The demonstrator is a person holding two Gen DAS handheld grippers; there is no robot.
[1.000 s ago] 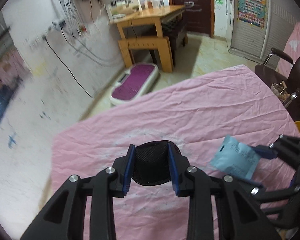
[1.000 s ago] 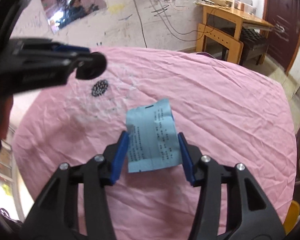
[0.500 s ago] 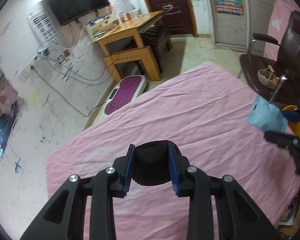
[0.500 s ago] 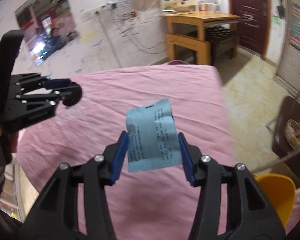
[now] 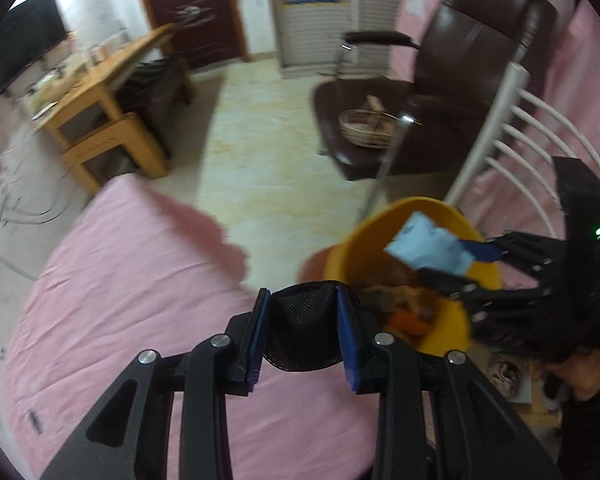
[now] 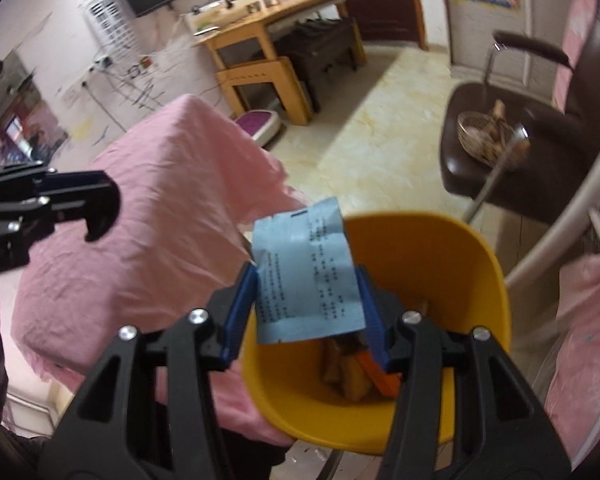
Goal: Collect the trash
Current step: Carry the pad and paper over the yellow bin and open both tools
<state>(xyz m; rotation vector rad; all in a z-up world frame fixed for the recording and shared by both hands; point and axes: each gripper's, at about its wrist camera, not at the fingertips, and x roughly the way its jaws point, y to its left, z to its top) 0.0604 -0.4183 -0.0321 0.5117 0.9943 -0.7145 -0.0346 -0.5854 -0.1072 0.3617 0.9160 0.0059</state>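
My right gripper [image 6: 306, 312] is shut on a light blue printed paper slip [image 6: 306, 276] and holds it over the open top of a yellow bin [image 6: 440, 248]; the slip [image 5: 428, 246] and bin [image 5: 372, 236] also show in the left wrist view. The bin holds orange and brown scraps [image 6: 356, 372]. My left gripper [image 5: 302, 334] is shut on a black mesh piece [image 5: 302, 330], over the edge of the pink-covered table [image 5: 120, 280], just left of the bin. It shows at the left of the right wrist view [image 6: 96, 204].
A dark brown office chair [image 5: 440, 112] with a woven basket [image 5: 364, 128] on its seat stands behind the bin. A white slatted chair back [image 5: 512, 128] is at the right. A wooden desk [image 5: 100, 92] stands by the far wall, tiled floor [image 5: 268, 168] between.
Both grippers have swung right, off the table middle toward the yellow bin. The blue slip now hangs over the bin; the left gripper still holds the mesh piece.
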